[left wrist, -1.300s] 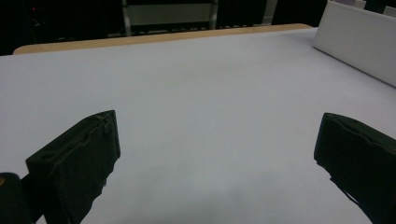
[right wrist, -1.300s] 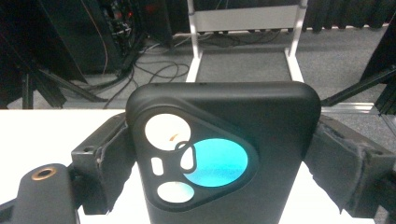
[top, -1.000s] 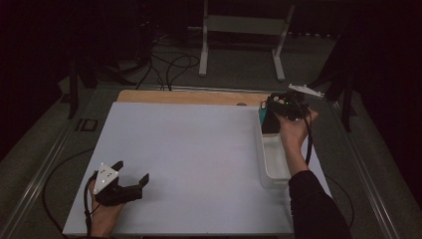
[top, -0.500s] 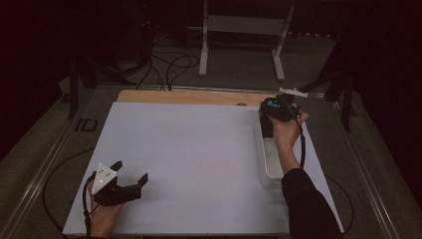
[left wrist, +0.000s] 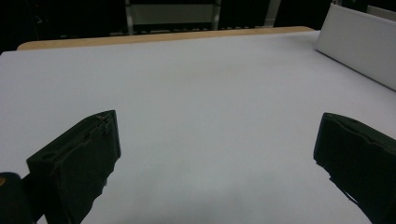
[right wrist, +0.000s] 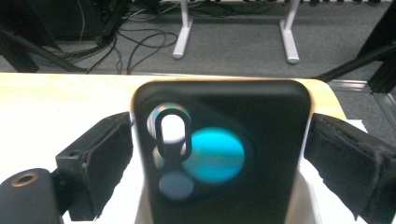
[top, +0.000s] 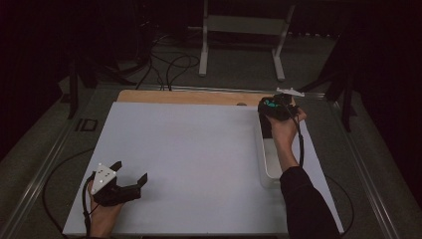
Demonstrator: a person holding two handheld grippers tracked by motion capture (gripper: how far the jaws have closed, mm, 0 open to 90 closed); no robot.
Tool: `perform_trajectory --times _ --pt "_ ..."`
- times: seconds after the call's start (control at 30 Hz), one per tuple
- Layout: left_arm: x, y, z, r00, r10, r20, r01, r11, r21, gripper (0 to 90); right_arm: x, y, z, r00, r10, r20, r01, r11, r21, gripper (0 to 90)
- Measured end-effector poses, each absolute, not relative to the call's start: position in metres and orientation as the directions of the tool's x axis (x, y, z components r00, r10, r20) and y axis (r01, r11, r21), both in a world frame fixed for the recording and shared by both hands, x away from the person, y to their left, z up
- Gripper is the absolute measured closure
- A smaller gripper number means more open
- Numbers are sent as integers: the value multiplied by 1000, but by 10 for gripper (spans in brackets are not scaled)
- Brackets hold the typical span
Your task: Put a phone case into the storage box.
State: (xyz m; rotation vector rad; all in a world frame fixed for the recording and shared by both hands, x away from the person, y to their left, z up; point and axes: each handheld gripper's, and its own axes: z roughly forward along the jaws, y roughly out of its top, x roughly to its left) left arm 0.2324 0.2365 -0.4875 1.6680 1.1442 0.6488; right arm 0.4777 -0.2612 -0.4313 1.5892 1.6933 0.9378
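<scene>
Field notes, table station. We hold a gripper in each hand over a white mat point(top: 189, 154) on a wooden table point(top: 189, 97).

Right gripper point(right wrist: 219, 154): a black phone point(right wrist: 219, 154) stands upright between our jaws, camera side toward the lens, with a teal disc point(right wrist: 212, 155) and a ring-shaped fitting on its back. Its lower end sits in the far end of a long white bin point(top: 271, 167) directly beneath the jaws. The jaws have just been opening. The left pad point(right wrist: 100, 158) lies close against the phone's edge and the right pad point(right wrist: 350, 158) just beside the other edge; we cannot tell whether either still presses. We read the grip as released or nearly so, with the phone resting in the bin rather than carried. In the high view the right gripper point(top: 274, 107) sits at the bin's far end.

Left gripper point(left wrist: 215, 163): jaws spread wide, nothing between them, bare mat ahead, the bin's white wall point(left wrist: 359, 46) off to the far right of the jaws. In the high view this left gripper point(top: 130, 175) rests low on the near left of the mat, idle.

Step in hand, as we judge it: setting the phone down into the bin and letting go.

Next move calls for confirming both pads are clear of the phone's edges, then lifting straight up and back so neither pad drags or tips the phone, which looks to stand on end and could topple.
</scene>
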Motion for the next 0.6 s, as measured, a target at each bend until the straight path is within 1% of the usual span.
perform_trajectory --times 0.13,0.37,0.5,0.6 --pt "232 237 -487 413 906 -92 385 -82 919 9 478 -264 -429 -93 995 25 538 29 843 75" --pt "232 237 -488 410 907 -92 387 -82 919 9 470 -275 -417 -97 992 77 519 -16 855 79" --pt "232 236 -487 408 909 -92 388 -81 918 9 461 -278 -412 -131 986 108 523 -24 852 83" --pt "233 236 -487 409 908 -89 390 -86 917 9 454 -279 -410 -166 980 109 527 -6 850 84"
